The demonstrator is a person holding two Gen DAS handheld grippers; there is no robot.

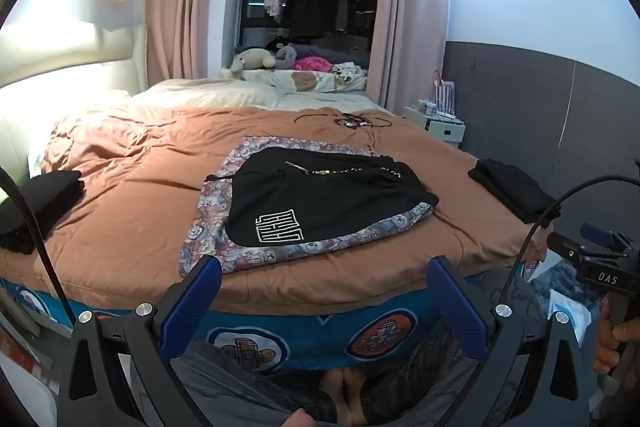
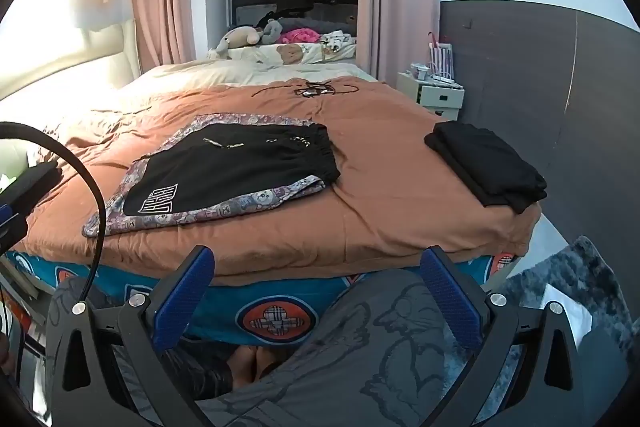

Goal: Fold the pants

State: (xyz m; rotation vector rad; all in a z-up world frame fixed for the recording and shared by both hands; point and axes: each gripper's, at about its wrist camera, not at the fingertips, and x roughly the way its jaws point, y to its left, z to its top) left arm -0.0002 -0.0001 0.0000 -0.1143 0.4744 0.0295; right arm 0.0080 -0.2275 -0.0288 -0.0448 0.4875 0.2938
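- The left gripper (image 1: 324,301) hangs released at the bed's (image 1: 132,211) near edge, blue fingers (image 1: 191,311) spread wide with nothing between them.
- The right gripper (image 2: 320,293) is likewise released, fingers (image 2: 185,297) splayed and short of the brown cover (image 2: 380,195).
- The black shorts (image 1: 320,201) lie flat on a patterned cloth (image 1: 208,211) mid-bed, waistband toward 2 o'clock, white logo (image 1: 279,225) at 7 o'clock.
- In the right view the shorts (image 2: 236,167) sit toward 10 o'clock from the gripper, on the cloth (image 2: 256,201).
- A folded black stack (image 2: 488,165) shows whole at 2 o'clock in the right view; in the left view the stack (image 1: 510,189) is partly crossed by a cable (image 1: 532,227).
- Only the left view shows a dark bundle (image 1: 38,205) clearly at 9 o'clock, and the right hand (image 1: 614,345) around its handle at the frame's edge.
- Only the right view shows the nightstand (image 2: 436,93) in full and a grey rug (image 2: 576,283) at 4 o'clock.
- Cords (image 1: 348,121) on the cover at 12 o'clock are tangled and hard to make out.
- Bare feet (image 2: 250,363) peek out between cartoon-print legs, mostly hidden.
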